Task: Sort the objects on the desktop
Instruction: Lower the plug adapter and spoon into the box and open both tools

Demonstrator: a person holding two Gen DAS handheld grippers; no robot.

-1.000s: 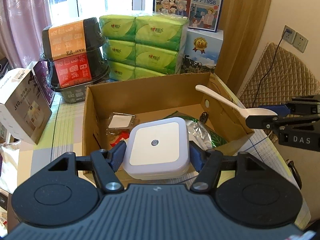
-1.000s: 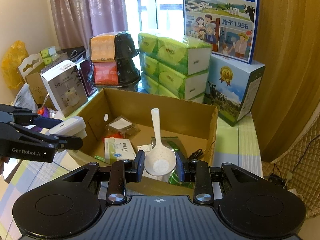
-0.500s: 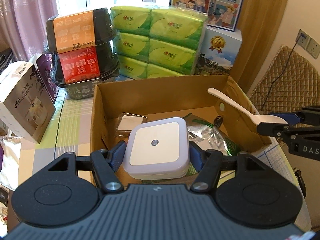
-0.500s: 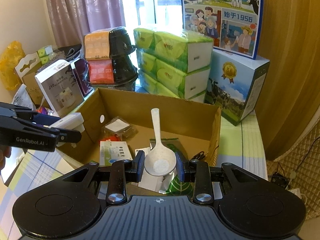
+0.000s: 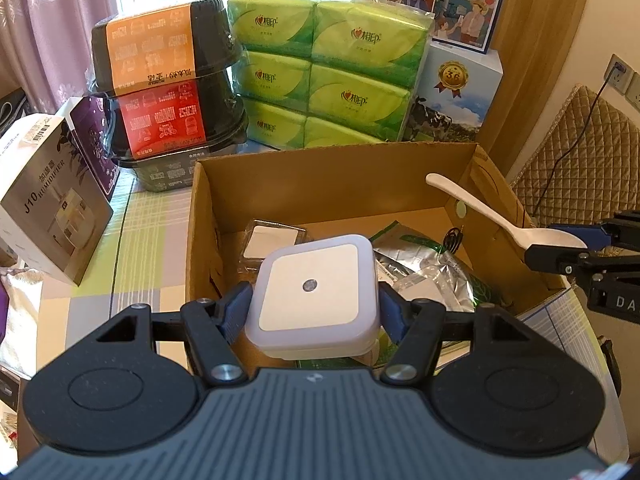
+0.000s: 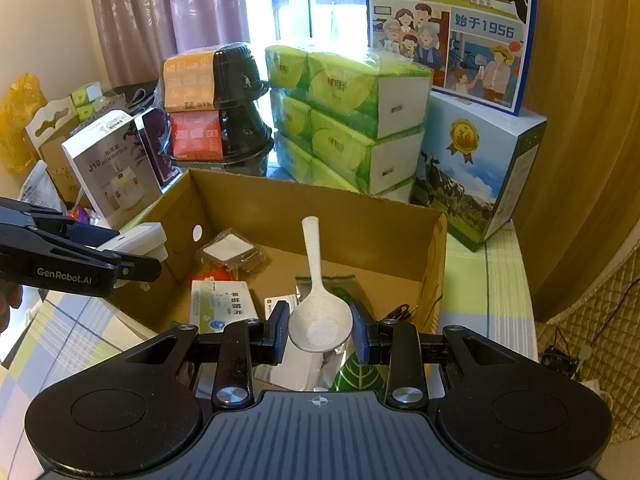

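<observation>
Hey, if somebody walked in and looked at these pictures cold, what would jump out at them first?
Probably the two held items: the left gripper is shut on a white square night light, and the right gripper is shut on the bowl of a white spoon, both held over the open cardboard box. Behind the box, the stack of bright green tissue packs draws the eye next.

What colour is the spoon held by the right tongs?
The spoon is off-white with fine dark speckles, seen best in the right wrist view.
</observation>
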